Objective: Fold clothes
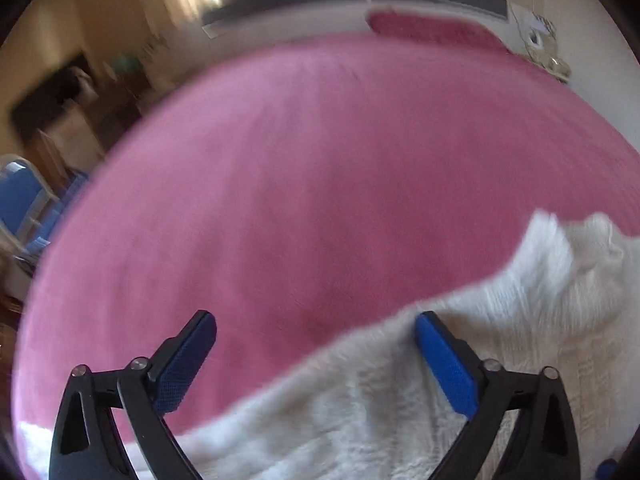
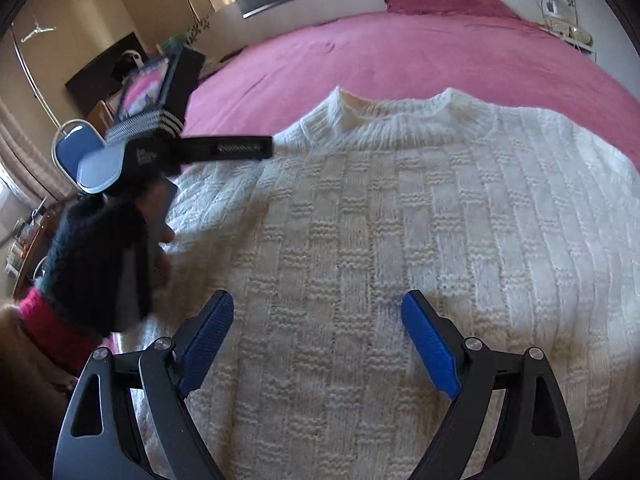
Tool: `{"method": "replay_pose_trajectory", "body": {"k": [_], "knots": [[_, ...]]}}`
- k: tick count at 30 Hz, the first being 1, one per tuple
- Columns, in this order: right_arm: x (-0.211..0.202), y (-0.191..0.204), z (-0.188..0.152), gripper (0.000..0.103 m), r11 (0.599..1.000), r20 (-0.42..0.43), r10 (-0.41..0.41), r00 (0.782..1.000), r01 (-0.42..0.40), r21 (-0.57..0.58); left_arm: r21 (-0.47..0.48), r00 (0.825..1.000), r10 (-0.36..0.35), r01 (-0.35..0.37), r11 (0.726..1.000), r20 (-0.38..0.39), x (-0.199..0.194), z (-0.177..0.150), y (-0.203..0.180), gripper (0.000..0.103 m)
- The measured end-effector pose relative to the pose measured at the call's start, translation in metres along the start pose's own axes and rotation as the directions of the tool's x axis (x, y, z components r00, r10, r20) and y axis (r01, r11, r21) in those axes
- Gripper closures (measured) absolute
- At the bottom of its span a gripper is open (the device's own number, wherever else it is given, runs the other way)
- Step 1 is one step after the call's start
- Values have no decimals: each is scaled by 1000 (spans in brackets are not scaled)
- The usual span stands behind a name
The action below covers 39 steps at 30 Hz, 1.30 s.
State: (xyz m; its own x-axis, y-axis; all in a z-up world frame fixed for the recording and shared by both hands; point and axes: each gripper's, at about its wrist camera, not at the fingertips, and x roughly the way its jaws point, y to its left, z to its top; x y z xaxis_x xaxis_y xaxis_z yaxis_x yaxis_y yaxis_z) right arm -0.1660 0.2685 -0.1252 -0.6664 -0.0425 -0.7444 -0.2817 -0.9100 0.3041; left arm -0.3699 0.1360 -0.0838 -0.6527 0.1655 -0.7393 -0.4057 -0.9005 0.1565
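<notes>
Pink bed point(image 2: 400, 52) carries the white knit sweater point(image 2: 400, 220), spread flat with collar toward the pillow, likely laid out for a first fold. Right tongs point(image 2: 318, 340) hover over its middle, blades apart, empty; left tongs point(image 1: 316, 356) gape over its edge, probably lining up a side grab.

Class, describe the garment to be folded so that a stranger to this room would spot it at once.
Start at the wide bed under its pink bedspread, with a pink pillow at the far end. On the near part lies a sweater, spread flat with its collar toward the pillow. It is the only cream-white, chunky block-knit thing on all that pink.
</notes>
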Motion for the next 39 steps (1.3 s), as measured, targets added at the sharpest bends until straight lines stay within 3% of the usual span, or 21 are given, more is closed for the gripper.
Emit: {"method": "replay_pose_trajectory", "body": {"k": [2, 5, 8, 11, 14, 18, 21, 22, 24, 26, 27, 30, 33, 34, 35, 37, 39], "knots": [[-4, -3, -3, 14, 1000, 31, 5, 1000, -5, 7, 4, 998, -18, 18, 1000, 52, -18, 5, -5, 5], [-9, -13, -3, 14, 1000, 76, 5, 997, -6, 20, 99, 997, -74, 76, 992, -23, -3, 6, -41, 5], [-12, -24, -2, 14, 999, 82, 3, 997, -6, 33, 187, 998, -10, 22, 982, -64, 28, -1, -72, 0], [-21, -49, 1, 14, 997, 82, -12, 997, 6, 79, 107, 995, -37, 47, 993, -96, 32, 12, -65, 0], [-42, -76, 9, 14, 987, 136, -11, 991, -11, 161, 58, 999, -48, 49, 997, -20, -3, 15, -58, 4], [-47, -103, 30, 11, 980, 160, -43, 986, 11, 198, 69, 979, -202, 204, 977, -31, -30, 0, -83, 3], [-22, -116, 46, 11, 979, 21, -144, 989, 139, 149, 138, 976, -202, 213, 967, -86, -22, -22, -114, 3], [-14, -122, 45, 11, 979, -17, -145, 989, 146, 140, 152, 973, -198, 214, 965, -115, -13, -28, -126, 3], [-15, -131, 41, 11, 983, -35, -143, 989, 146, 108, 131, 978, -181, 193, 972, -99, -10, -32, -132, 0], [-25, -136, 36, 11, 986, -29, -148, 989, 150, 67, 62, 972, -209, 216, 974, -105, -23, -33, -125, 3], [-40, -138, 34, 11, 988, 0, -141, 990, 141, 69, 30, 967, -232, 236, 971, -106, -31, -34, -123, 3], [-89, -155, 14, 11, 996, 95, -68, 993, 61, 70, -25, 922, -371, 370, 929, -111, -77, -55, -136, 3], [-127, -186, -28, 11, 997, 101, 23, 995, -30, 70, -72, 840, -513, 509, 858, -173, -107, -84, -165, 2], [-133, -195, -41, 11, 997, 80, 11, 997, -18, 78, -82, 812, -551, 547, 833, -193, -113, -92, -176, 2], [-138, -204, -55, 11, 996, 58, 0, 998, -5, 87, -77, 799, -563, 561, 824, -208, -114, -96, -183, 2], [-147, -216, -79, 11, 994, 7, -31, 999, 30, 104, -51, 806, -550, 553, 831, -221, -122, -108, -191, 2], [-158, -221, -95, 16, 993, 15, -17, 1000, 15, 114, -25, 812, -536, 545, 838, -233, -129, -120, -199, 2]]}}
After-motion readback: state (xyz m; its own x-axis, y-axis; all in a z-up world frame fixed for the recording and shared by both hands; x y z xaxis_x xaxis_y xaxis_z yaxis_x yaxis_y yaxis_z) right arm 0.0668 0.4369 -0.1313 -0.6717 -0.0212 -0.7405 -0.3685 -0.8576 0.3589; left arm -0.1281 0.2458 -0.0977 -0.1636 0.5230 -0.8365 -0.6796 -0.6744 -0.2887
